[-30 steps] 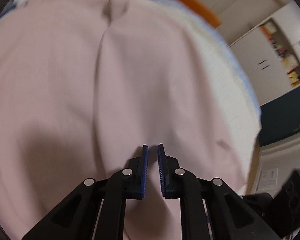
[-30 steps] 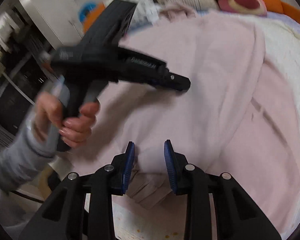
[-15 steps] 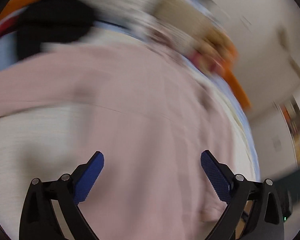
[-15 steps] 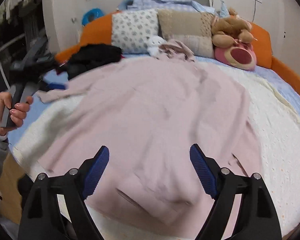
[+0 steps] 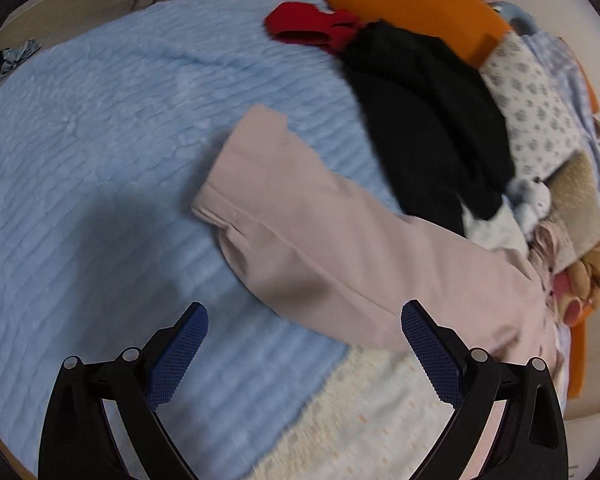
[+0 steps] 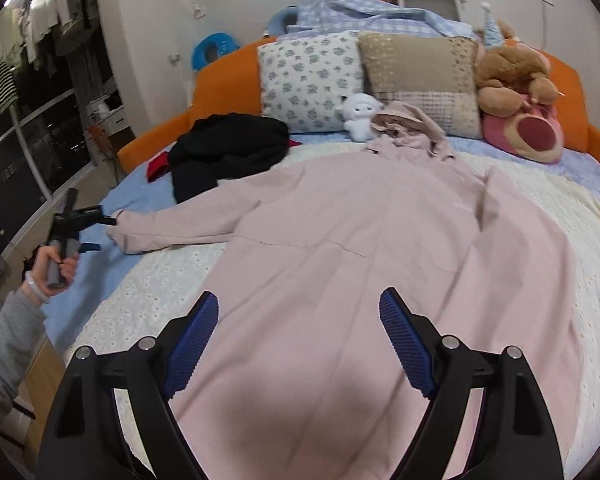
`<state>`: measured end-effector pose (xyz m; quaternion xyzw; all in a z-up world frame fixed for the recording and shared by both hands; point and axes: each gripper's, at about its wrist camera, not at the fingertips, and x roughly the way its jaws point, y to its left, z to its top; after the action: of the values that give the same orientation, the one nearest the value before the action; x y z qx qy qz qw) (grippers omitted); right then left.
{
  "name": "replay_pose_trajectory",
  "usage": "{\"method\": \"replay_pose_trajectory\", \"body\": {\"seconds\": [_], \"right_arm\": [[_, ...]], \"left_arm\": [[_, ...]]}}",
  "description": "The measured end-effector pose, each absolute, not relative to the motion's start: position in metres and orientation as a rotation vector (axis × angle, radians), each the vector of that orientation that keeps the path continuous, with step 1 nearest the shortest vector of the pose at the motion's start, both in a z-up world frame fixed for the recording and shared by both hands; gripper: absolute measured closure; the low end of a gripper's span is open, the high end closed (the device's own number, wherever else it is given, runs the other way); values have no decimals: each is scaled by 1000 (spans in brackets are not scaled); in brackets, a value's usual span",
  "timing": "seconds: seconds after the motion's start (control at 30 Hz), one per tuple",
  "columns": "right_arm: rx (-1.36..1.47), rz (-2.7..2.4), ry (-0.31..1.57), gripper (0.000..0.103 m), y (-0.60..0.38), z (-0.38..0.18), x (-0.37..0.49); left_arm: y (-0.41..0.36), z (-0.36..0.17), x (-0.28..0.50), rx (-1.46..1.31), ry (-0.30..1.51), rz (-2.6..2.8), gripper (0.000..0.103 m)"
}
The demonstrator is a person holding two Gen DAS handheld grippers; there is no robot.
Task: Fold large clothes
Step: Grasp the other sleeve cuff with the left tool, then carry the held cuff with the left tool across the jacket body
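Pink cotton-like hooded garment (image 6: 380,240), large and long, lies spread flat on the bed (image 6: 560,216), hood toward the pillows and hem toward the right tongs (image 6: 299,338). Its body looks smoothed out, and one long sleeve (image 5: 300,232) stretches sideways onto the ribbed pale-blue blanket (image 5: 100,160), cuff end free. No fold shows yet, so the laying-out looks finished while every fold is left to do, likely starting with that sleeve. Left tongs (image 5: 304,354) hang spread wide above the sleeve, pinching nothing; in the right wrist view they sit just beside the cuff. Right tongs are also spread, empty, over the lower body. A crumpled black garment (image 6: 228,148) waits near the floral pillow (image 6: 308,80).
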<state>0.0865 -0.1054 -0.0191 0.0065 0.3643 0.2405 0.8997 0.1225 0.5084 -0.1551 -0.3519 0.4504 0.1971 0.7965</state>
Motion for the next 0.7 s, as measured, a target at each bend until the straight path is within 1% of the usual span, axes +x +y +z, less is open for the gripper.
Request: {"method": "replay_pose_trajectory", "body": {"seconds": [0.23, 0.27, 0.3, 0.33, 0.37, 0.4, 0.43, 0.47, 0.5, 0.57, 0.63, 0.7], "right_arm": [[-5, 532, 769, 21, -79, -29, 119], [7, 541, 780, 21, -74, -33, 129], [17, 547, 788, 21, -71, -36, 136], [23, 557, 802, 21, -65, -40, 147], [32, 566, 813, 21, -62, -42, 156], [51, 581, 831, 21, -59, -45, 167], [72, 584, 858, 21, -54, -49, 183], [86, 585, 869, 21, -52, -50, 193], [105, 589, 878, 21, -50, -50, 204], [130, 595, 901, 21, -44, -49, 231], [162, 614, 922, 23, -38, -47, 258], [187, 587, 959, 23, -27, -45, 298]], "left_arm": [[537, -174, 138, -769, 948, 462, 5], [539, -175, 140, -756, 943, 471, 7], [541, -176, 144, -743, 937, 479, 12], [543, -177, 149, -723, 939, 500, 29], [545, -179, 151, -715, 942, 515, 43], [547, -182, 153, -724, 938, 512, 48], [549, -185, 154, -734, 932, 507, 57], [549, -187, 155, -743, 926, 499, 64], [547, -186, 156, -743, 921, 492, 67], [540, -179, 154, -728, 902, 481, 77], [527, -163, 152, -710, 872, 427, 81], [510, -137, 149, -661, 836, 369, 82]]}}
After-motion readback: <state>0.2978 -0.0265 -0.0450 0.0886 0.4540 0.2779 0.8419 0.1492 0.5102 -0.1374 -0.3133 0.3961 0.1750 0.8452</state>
